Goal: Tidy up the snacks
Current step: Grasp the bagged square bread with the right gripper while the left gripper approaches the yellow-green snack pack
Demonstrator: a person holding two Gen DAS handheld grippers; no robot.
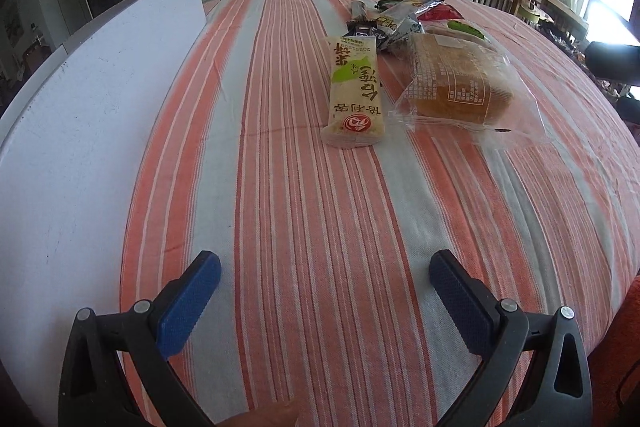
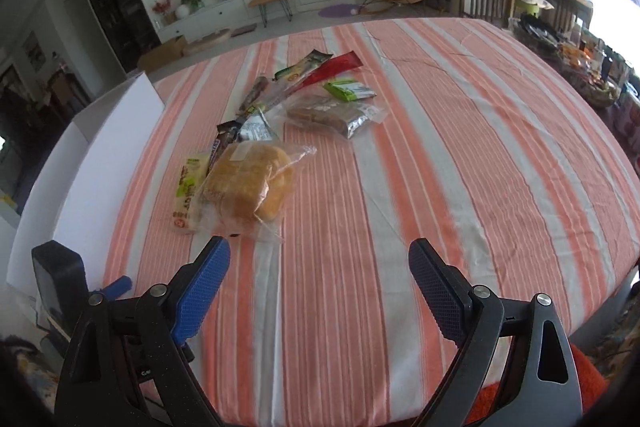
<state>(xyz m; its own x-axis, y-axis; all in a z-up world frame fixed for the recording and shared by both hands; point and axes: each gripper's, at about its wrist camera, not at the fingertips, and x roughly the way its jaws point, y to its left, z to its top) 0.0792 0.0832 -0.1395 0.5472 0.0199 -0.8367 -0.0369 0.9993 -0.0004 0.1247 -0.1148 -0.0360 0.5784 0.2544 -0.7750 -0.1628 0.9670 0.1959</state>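
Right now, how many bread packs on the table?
2: a golden bun in a clear bag nearest the grippers, and dark sliced bread farther back, mid-pile. Others may hide underneath.

Bare striped orange-and-white tablecloth (image 2: pixel 360 267) lies ahead of both grippers; white upright board (image 1: pixel 100 99) walls left edge; clustered wrapped snack packets (image 2: pixel 256 147) block centre-left.

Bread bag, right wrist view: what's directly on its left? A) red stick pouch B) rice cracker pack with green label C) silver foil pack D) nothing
B: the rice cracker pack lies against the left side of the bread bag.
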